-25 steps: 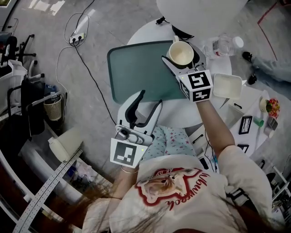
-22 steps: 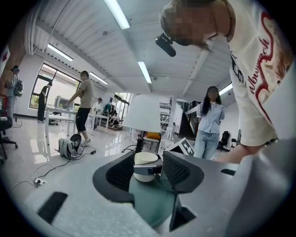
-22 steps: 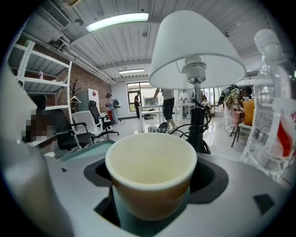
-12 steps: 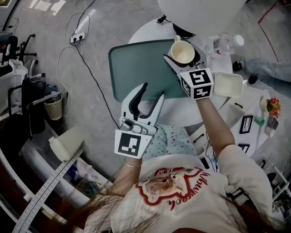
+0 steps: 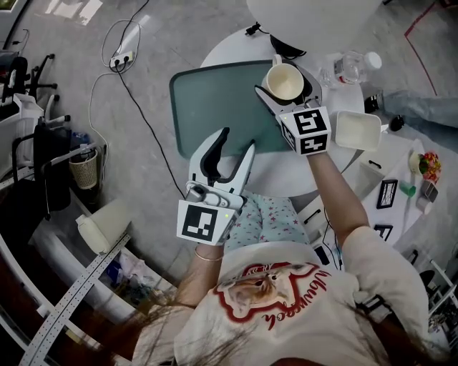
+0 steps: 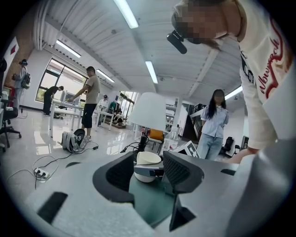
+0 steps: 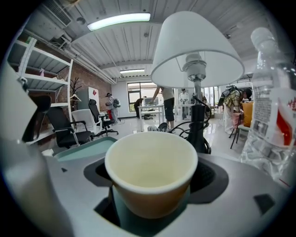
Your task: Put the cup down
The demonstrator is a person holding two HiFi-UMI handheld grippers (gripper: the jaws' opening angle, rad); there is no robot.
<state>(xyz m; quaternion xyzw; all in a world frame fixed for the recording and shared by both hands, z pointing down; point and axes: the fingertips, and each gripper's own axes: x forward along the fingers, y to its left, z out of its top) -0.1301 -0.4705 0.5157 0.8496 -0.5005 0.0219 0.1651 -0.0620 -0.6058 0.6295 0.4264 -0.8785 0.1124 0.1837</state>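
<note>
While looking steeply down, takes in a power strip (image 5: 120,58) with its cable on the floor at far left, and a mesh basket (image 5: 84,170) nearer.

Next, meets the left gripper (image 5: 236,141), held off the near rim of the round white surface (image 5: 286,179), fingertips reaching the near edge of the green tray (image 5: 207,107). Shows its fingers spread wide, released, with nothing gripped. Confirms this in the left gripper view, with only tray and the distant cup (image 6: 148,159) in the gap. Gives there a side look at the cup, low over the tray's far part, clamped by the other tool. Cannot tell from any view whether the base touches.

Moving right, finds the cup (image 5: 285,82) upright and empty, grasped by the right gripper (image 5: 286,91) at the tray's far right corner. In the right gripper view, looks straight into the cup (image 7: 150,171), fingers pressed to both its sides, teal tray beneath.

Reveals there the lamp (image 7: 196,83), stem and cords just behind the cup. From above offers only its white shade (image 5: 315,18).

Further right, places a clear bottle (image 5: 348,69) lying near the cup, looming large in the right gripper view. Only from above, adds a white container (image 5: 356,134) just beside the right gripper's marker cube.
</note>
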